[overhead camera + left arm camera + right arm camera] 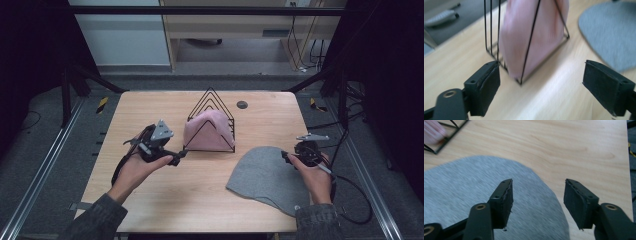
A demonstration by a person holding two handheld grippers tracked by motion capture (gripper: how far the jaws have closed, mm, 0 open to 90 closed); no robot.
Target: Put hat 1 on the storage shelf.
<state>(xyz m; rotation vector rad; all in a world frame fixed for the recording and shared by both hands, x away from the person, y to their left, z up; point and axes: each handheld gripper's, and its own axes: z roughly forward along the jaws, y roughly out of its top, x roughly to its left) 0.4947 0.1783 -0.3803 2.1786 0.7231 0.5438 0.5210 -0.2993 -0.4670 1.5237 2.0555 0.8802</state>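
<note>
On the wooden table [165, 200], the left gripper [181, 155] sits at the left in the high view, held in the person's left hand [137, 167] and pointing toward the near left corner of the black wire rack [214, 102]. In the left gripper view its jaws stand wide apart with nothing between the pads; the rack's corner [521, 82] lies just ahead of them, in the gap's line but beyond the fingertips, untouched. One pad [489, 87] shows at the left of that view, close to the rack's base wire.

The pink cloth [207, 131] hangs draped over the rack in the middle of the table, a tent-shaped fold inside the wire frame. In the left gripper view the pink cloth [529, 32] rises just beyond the open jaws, apart from both pads.

Right of the rack, the grey cloth [267, 177] lies flat on the table near the front right edge. The right gripper [286, 156], held in the right hand [317, 175], hovers at that cloth's right upper edge. In the right gripper view its jaws are parted, gripping nothing: the left-hand pad [505, 202] is over the grey cloth [469, 195], the other pad over bare wood, with the cloth's curved edge running between them.
</note>
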